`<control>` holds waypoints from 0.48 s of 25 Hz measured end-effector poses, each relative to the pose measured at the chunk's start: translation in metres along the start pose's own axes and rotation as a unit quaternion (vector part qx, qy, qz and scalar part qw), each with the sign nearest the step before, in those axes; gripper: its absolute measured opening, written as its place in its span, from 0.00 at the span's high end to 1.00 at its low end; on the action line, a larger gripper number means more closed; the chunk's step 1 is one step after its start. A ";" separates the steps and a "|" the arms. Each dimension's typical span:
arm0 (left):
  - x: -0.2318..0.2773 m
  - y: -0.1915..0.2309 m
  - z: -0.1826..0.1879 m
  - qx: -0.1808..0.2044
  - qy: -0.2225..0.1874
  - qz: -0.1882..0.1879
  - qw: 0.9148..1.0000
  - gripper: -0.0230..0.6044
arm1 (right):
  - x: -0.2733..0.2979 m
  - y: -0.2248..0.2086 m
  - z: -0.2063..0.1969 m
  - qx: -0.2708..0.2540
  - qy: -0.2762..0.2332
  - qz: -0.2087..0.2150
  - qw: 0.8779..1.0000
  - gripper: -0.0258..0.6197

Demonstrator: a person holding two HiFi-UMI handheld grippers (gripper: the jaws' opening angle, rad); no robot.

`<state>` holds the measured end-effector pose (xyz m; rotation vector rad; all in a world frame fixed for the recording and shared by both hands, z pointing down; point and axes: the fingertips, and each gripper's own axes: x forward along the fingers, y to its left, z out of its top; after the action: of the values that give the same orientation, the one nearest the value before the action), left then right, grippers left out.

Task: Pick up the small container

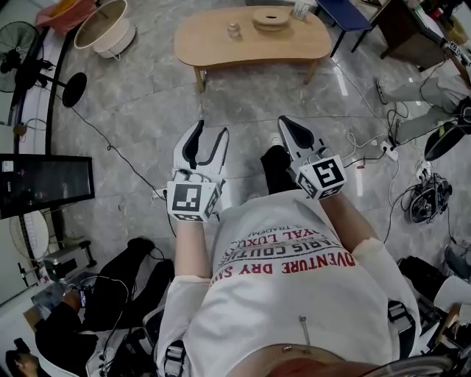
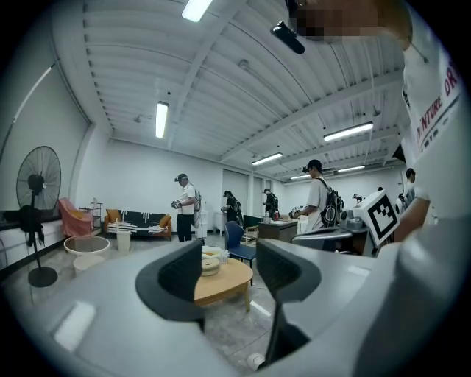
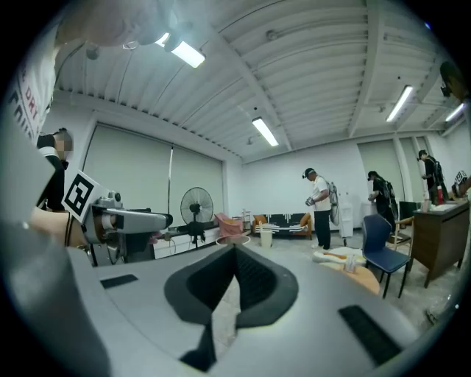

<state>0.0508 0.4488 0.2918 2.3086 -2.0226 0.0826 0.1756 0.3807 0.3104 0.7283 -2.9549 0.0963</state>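
Observation:
The small container (image 1: 234, 30) is a pale little jar standing on the low wooden table (image 1: 221, 44) far ahead of me across the floor. A round wooden stack (image 1: 271, 18) and a white cup (image 1: 301, 9) share the tabletop. Both grippers hang in front of my waist, well short of the table. My left gripper (image 1: 211, 132) is open with nothing between its jaws; in the left gripper view (image 2: 229, 269) the table (image 2: 224, 286) shows through the gap. My right gripper (image 1: 288, 124) is shut and empty, its jaws meeting at the tips (image 3: 235, 250).
A standing fan (image 1: 22, 44) and a round white basin (image 1: 103, 26) are at the far left, a dark monitor (image 1: 44, 184) at the left. A blue chair (image 1: 342, 15) stands behind the table. Cables (image 1: 412, 199) lie on the floor at the right. Several people (image 2: 184, 206) stand farther back.

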 end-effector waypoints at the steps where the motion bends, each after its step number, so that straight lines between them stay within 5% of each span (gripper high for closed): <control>1: 0.009 0.003 -0.002 0.003 0.004 -0.002 1.000 0.60 | 0.008 -0.006 -0.001 0.000 0.001 0.004 1.000 0.96; 6: 0.067 0.021 -0.012 0.037 0.035 0.014 0.999 0.53 | 0.053 -0.051 -0.001 0.005 -0.002 0.023 1.000 0.97; 12: 0.169 0.059 -0.008 0.010 0.045 0.048 0.998 0.50 | 0.120 -0.142 0.006 0.012 0.005 0.045 0.999 0.97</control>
<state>0.0150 0.2748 0.3153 2.1748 -2.0972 0.2107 0.1354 0.1990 0.3226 0.5955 -2.9807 0.1413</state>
